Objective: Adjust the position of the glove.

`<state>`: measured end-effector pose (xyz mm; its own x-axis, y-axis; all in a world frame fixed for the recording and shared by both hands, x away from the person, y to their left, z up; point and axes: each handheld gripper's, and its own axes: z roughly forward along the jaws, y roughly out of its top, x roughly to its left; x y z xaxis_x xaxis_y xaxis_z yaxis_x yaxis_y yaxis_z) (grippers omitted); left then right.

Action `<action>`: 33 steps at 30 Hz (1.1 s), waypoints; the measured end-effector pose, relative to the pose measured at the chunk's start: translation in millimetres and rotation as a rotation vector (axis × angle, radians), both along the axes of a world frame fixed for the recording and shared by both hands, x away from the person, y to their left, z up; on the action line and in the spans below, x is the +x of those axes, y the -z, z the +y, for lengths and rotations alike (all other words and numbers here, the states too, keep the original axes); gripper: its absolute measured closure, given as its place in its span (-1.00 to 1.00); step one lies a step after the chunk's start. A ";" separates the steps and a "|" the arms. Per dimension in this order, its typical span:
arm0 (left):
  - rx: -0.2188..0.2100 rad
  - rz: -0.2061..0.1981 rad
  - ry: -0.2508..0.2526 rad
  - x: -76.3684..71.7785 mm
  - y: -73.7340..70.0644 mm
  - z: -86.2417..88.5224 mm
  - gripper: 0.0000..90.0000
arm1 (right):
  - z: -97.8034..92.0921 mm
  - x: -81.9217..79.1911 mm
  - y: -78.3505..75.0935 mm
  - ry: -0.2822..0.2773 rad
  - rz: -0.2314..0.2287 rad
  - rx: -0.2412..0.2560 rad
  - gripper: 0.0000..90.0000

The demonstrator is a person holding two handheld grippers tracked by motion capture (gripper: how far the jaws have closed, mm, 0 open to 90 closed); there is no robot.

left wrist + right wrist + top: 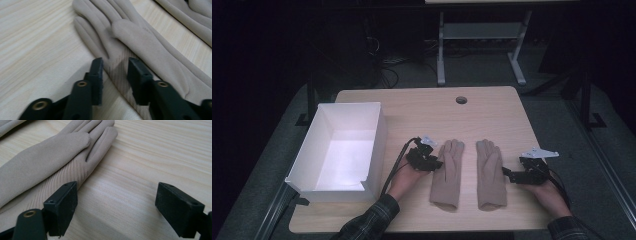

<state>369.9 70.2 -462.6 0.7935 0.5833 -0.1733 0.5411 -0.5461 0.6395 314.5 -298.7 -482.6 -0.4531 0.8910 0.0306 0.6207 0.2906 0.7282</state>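
Observation:
Two beige gloves lie flat side by side on the wooden table (pixel 422 107), fingers pointing away from me. My left gripper (pixel 438 164) rests at the outer edge of the left glove (pixel 448 172). In the left gripper view its jaws stand a little apart, open (pixel 115 72), low over that glove's (pixel 140 42) edge below the little finger. To the right of the right glove (pixel 490 172) sits my right gripper (pixel 507 173). It is wide open (pixel 117 202), one jaw beside this glove's (pixel 50 160) edge and bare table between the jaws.
An empty white box (pixel 342 160) with an open top stands at the table's left side, close to my left hand. A round cable hole (pixel 461 100) sits near the far edge. Beyond the table stands a white desk frame (pixel 440 50) on a dark floor.

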 end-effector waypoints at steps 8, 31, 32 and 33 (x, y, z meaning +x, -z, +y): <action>-0.006 0.009 0.023 1.7 -0.3 1.9 0.93 | 0.0 -0.1 -0.1 -0.001 0.000 0.000 -0.60; -0.144 0.053 -0.026 9.0 -8.3 21.2 0.95 | 21.6 10.8 -12.8 -0.156 0.027 0.061 1.00; -0.144 0.053 -0.026 9.0 -8.3 21.2 0.95 | 23.1 10.7 -11.2 -0.158 0.037 0.057 1.00; -0.153 0.056 -0.025 9.9 -8.7 22.4 0.95 | 24.2 10.7 -10.6 -0.161 0.036 0.058 1.00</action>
